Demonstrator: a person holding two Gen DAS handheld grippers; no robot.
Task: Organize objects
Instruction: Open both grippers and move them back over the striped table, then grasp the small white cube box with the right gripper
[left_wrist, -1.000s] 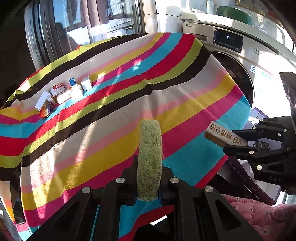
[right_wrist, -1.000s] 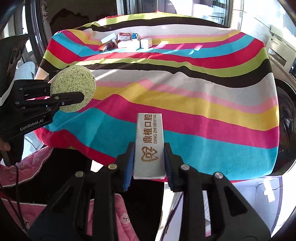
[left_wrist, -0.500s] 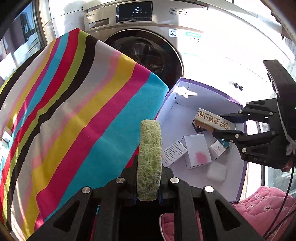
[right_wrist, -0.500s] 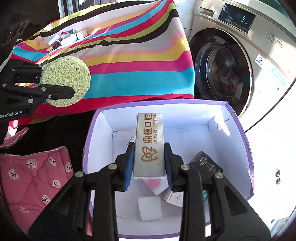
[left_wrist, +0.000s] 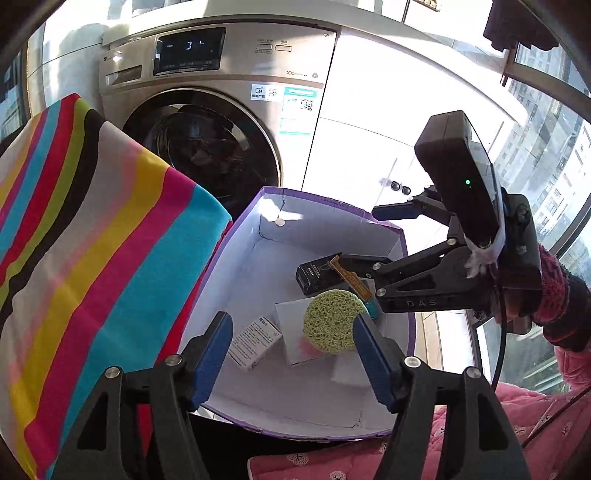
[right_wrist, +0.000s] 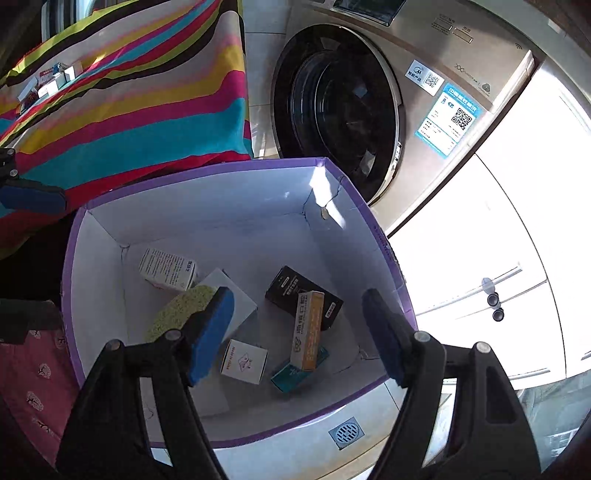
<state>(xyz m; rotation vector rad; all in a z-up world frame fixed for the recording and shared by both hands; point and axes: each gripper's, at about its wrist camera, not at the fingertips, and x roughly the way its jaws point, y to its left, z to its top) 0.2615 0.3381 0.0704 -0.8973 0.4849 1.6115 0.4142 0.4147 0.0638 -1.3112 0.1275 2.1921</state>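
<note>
Sponge (left_wrist: 330, 321): in purple box (left_wrist: 404, 236), atop white carton (left_wrist: 291, 314); may slide.
Claws: left claw (left_wrist: 291, 354) and right claw (right_wrist: 297, 334) wide open, empty.
Risk: snagging box wall on exit.

One purple bin (right_wrist: 343, 184), one green sponge (left_wrist: 330, 321), six small boxes (right_wrist: 168, 273), one washing machine (left_wrist: 207, 122)
</note>
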